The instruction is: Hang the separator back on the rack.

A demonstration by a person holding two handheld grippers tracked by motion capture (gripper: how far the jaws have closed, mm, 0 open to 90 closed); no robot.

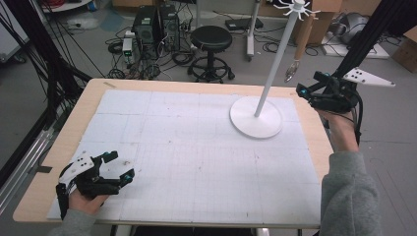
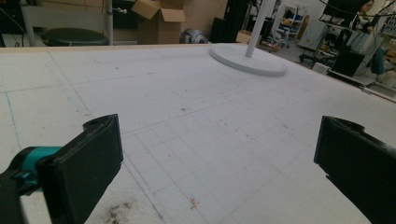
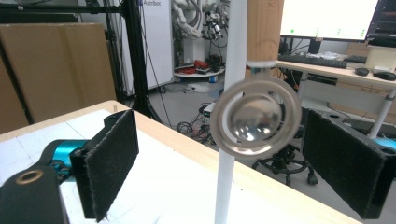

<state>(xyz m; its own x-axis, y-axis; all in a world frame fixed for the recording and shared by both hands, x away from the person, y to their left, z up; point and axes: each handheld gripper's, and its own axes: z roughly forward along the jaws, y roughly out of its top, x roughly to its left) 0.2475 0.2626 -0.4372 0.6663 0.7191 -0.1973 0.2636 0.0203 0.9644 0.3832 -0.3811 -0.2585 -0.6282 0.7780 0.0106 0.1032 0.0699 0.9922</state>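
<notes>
A cluttered workshop surrounds a pale wooden table (image 1: pixel 59 147) topped with a white gridded mat (image 1: pixel 196 162); behind it sit a black round stool (image 1: pixel 211 39) and black computer towers (image 1: pixel 156 24) amid tangled cables on the grey floor.

At the near left corner, the left gripper (image 1: pixel 120 167) rests low on the mat in the person's hand, its jaws spread wide with only bare mat between them, as the left gripper view confirms (image 2: pixel 219 158).

Further right stands a white stand with a round flat base (image 1: pixel 255 117) and a slim pole leaning slightly up to a head of small hooks (image 1: pixel 296 6). From one hook hangs a wooden-handled utensil with a shiny metal end (image 1: pixel 297 46). Its long axis runs nearly vertical, handle uppermost, metal end pointing down towards the table's far right edge.

At the far right, the right gripper (image 1: pixel 307 88) is held up off the table beside that metal end. In the right gripper view its jaws (image 3: pixel 219 163) stand wide apart, and the ringed metal bowl (image 3: pixel 254 116) hangs between them, touching neither pad; the white pole (image 3: pixel 226 186) rises just behind it.

On a white panel in the background of that view the word "Astribot" (image 3: pixel 150 3) is partly readable.
</notes>
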